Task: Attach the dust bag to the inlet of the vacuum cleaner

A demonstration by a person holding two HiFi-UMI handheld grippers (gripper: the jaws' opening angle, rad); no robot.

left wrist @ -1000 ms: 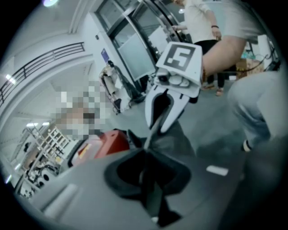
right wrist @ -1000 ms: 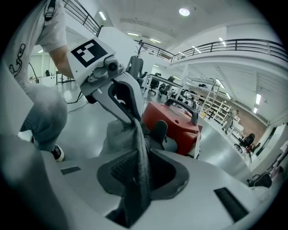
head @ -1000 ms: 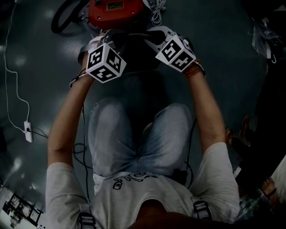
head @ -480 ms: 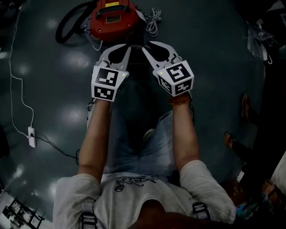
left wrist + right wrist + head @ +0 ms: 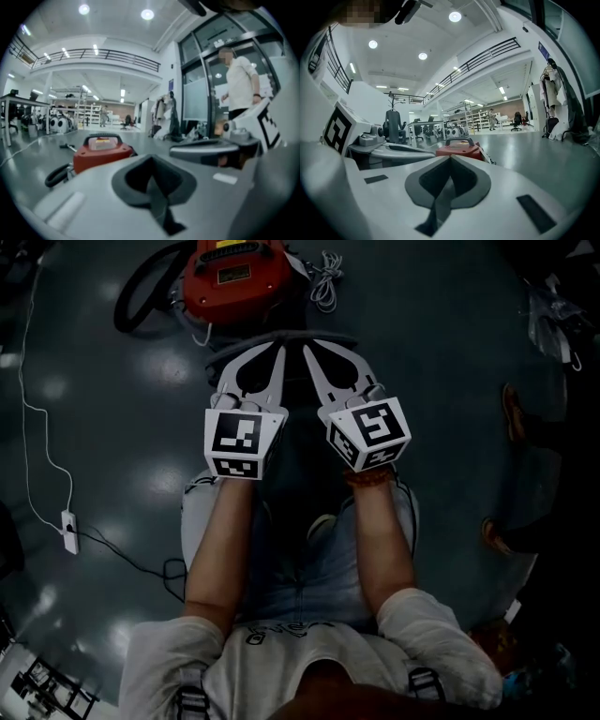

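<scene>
Nearest, a white T-shirt (image 5: 309, 652) and blue jeans (image 5: 309, 568), knees bent forward over a dark glossy floor (image 5: 450, 352). Left forearm (image 5: 220, 540) and right forearm (image 5: 384, 531) reach out side by side, each ending in a marker cube and white tongs.

Left tongs (image 5: 278, 352): jaws pressed together, nothing between them. Right tongs (image 5: 308, 352): jaws have just been closing and now meet tip to tip, also empty. The two sets sit just beside each other, tips converging but apart, aimed about level. Each gripper view catches the other set alongside.

Under the tips lies a dark shape with a pale curved edge (image 5: 281, 336); I cannot tell what it is.

Beyond, straight ahead of both tongs and clear of their tips, a red vacuum cleaner (image 5: 234, 277) stands on the floor, handle on top. A black hose (image 5: 141, 292) loops off its left side. A coiled white cord (image 5: 325, 282) lies at its right. Far left, a white power strip (image 5: 67, 531) sits on a thin white cable.

Farther off is an open hall with a desk (image 5: 18, 101) at left and shelving (image 5: 480, 117) at the back. A mezzanine railing (image 5: 93, 55) runs overhead. A person in a white shirt (image 5: 241, 82) stands by the glass wall at right.
</scene>
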